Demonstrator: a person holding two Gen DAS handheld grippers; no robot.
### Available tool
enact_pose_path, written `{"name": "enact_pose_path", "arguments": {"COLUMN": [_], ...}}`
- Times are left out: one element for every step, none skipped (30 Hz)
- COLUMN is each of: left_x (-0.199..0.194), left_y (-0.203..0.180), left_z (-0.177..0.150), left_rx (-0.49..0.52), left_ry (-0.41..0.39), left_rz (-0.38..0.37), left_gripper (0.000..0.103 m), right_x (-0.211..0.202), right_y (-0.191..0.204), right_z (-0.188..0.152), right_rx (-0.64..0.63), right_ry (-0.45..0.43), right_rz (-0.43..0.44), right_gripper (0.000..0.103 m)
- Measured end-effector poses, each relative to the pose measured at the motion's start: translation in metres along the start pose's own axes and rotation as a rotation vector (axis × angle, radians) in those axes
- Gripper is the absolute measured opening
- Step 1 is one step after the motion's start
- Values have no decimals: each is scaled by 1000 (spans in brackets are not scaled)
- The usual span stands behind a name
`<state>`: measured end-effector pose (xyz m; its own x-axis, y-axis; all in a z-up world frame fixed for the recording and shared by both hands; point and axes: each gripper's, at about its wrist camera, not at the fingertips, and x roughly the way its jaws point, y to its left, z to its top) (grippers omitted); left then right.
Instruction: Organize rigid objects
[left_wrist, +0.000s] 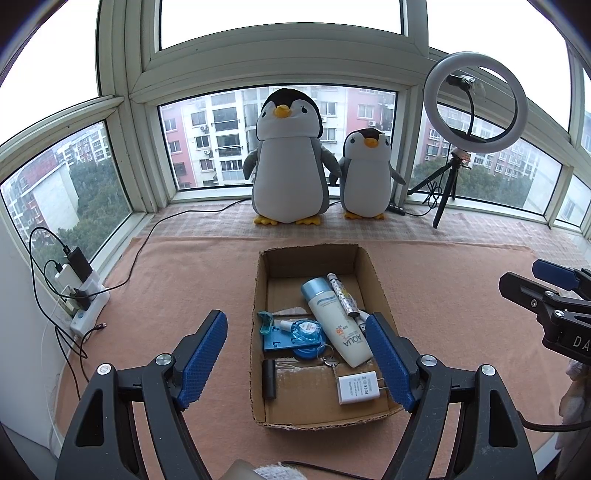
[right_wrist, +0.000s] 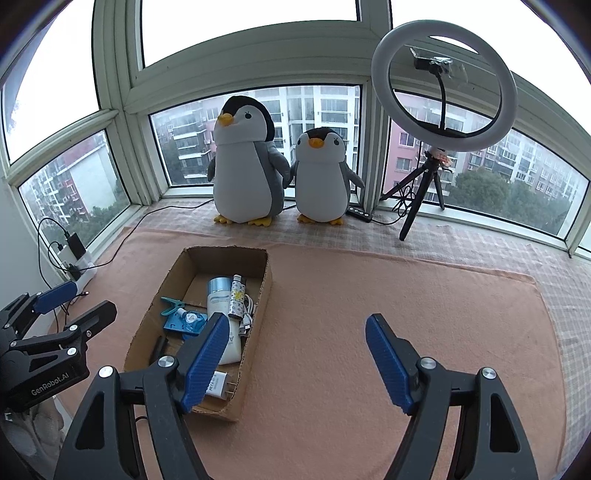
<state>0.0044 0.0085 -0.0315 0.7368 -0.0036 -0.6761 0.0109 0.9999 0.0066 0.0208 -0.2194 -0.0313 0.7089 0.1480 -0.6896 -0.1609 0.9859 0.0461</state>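
Hovering wide open and empty, left hand-held gripper (left_wrist: 295, 363) and right hand-held gripper (right_wrist: 297, 363); sunscreen bottle (left_wrist: 338, 323) in cardboard box (left_wrist: 258, 295) looks light, slick — grip mid-body.

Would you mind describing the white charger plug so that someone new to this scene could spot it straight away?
Find the open cardboard box on the pink blanket, in front of the two plush penguins. Look at the box's near end, on the right, just below the long white sunscreen tube. The charger plug is the small white block with grey print and two metal prongs, unlike the black block lying to its left.
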Motion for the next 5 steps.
{"name": "enact_pose_path", "arguments": {"left_x": [0,0,0,0,0], "left_y": [0,0,0,0,0], "left_z": [0,0,0,0,0], "left_rx": [0,1,1,1,2], "left_ry": [-2,-2,-2,-1,0], "left_rz": [1,2,2,2,3], "left_gripper": [80,80,80,80,80], "right_x": [0,0,0,0,0], "right_y": [0,0,-1,-1,-1], "right_z": [0,0,0,-1,-1], "right_rx": [0,-1,-1,-1,0], "right_ry": [0,0,1,2,3], "right_rz": [-1,-2,-3,-4,-4], "right_gripper": [73,73,73,73,73]}}
